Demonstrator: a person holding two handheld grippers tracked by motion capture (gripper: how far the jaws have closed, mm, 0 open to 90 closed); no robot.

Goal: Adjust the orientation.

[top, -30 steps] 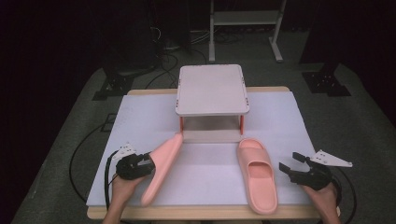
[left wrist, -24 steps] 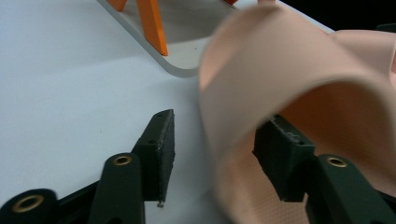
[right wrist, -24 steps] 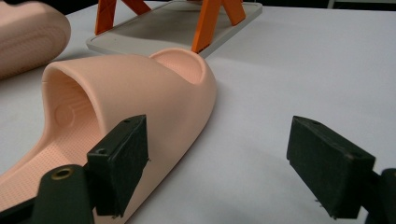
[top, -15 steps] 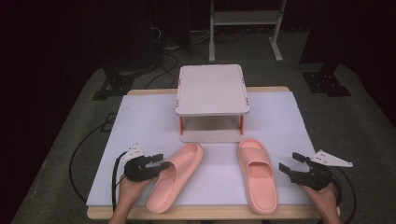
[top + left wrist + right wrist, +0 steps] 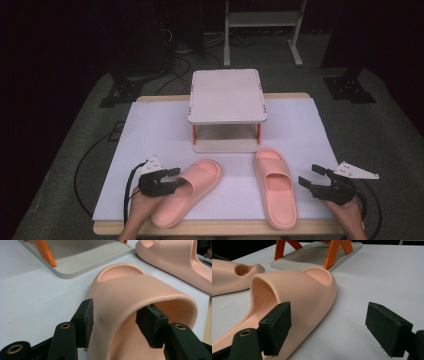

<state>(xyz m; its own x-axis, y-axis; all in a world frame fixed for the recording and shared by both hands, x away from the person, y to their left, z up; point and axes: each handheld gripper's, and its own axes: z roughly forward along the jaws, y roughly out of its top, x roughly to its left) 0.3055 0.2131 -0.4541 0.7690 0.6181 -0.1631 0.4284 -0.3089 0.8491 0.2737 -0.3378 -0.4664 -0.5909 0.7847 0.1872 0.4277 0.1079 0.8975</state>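
On the surface [image 5: 150, 130], our left hand-held gripper [image 5: 175, 181] pinches one slipper's [image 5: 190, 192] strap; the right hand-held gripper [image 5: 312, 176] gapes beside the other slipper [image 5: 275, 192], both unshelved.

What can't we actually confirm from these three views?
- Lower level of the two-tier rack: high view, the top shelf covers most of it.
- Left slipper heel: left gripper view, cut off by the bottom edge; in the high view the left claw and hand overlap its side.
- Right claw versus right slipper: right gripper view, touching or apart is unclear where one jaw overlaps the slipper.
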